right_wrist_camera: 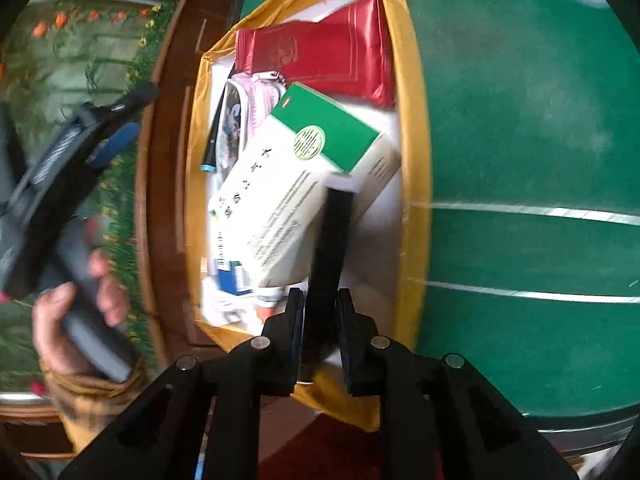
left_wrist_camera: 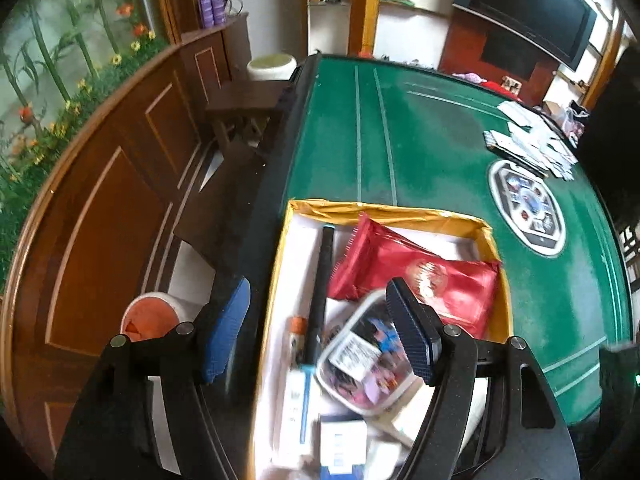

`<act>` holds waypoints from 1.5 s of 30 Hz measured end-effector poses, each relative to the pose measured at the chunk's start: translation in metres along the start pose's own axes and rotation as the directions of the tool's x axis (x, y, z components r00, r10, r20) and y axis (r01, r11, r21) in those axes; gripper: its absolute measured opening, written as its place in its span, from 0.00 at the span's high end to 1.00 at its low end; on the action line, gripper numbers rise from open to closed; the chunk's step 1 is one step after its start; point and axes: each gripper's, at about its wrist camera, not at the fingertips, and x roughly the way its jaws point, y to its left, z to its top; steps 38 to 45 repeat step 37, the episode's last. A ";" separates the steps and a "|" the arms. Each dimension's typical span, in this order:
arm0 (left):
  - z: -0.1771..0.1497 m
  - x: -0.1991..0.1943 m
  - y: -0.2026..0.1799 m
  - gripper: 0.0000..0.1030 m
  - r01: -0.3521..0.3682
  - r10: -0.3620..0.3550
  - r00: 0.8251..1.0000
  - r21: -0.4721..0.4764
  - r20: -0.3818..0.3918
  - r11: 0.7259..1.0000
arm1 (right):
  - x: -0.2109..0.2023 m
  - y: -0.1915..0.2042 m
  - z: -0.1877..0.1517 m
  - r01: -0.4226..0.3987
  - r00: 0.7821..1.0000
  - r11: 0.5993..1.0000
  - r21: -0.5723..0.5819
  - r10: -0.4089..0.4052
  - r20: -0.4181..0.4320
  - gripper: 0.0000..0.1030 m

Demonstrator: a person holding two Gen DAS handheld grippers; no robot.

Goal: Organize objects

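Right hand-held gripper (right_wrist_camera: 320,344): pinching slim black rectangular bar (right_wrist_camera: 332,240), long axis pointing far over yellow-lined cardboard box (right_wrist_camera: 416,120).
Left hand-held gripper (left_wrist_camera: 320,328): spread, empty, above the box.

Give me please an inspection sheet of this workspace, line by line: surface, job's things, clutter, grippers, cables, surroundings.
Surface: green felt table with pale stripes and a round centre panel.
Job's things: yellow-rimmed box at the table edge, holding a red packet, a black pen, a clear case with printed cards and a green-and-white carton.
Clutter: white cards scattered at the far side of the table.
Grippers: left gripper open above the box; right gripper shut on a black flat object, over the box.
Cables: nothing seen.
Surroundings: wooden panelling, flower mural, dark screen.
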 end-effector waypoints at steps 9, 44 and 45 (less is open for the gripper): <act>-0.050 -0.031 -0.015 0.31 -0.080 0.077 0.996 -0.077 -0.041 0.994 | -0.043 0.011 -0.023 0.014 0.995 0.975 -0.224 0.009 0.102 0.35; -0.100 -0.062 -0.012 0.30 -0.202 0.185 0.978 -0.214 -0.099 0.956 | -0.055 0.008 -0.039 0.006 0.992 0.949 -0.316 0.034 0.121 0.35; -0.100 -0.062 -0.012 0.30 -0.202 0.185 0.978 -0.214 -0.099 0.956 | -0.055 0.008 -0.039 0.006 0.992 0.949 -0.316 0.034 0.121 0.35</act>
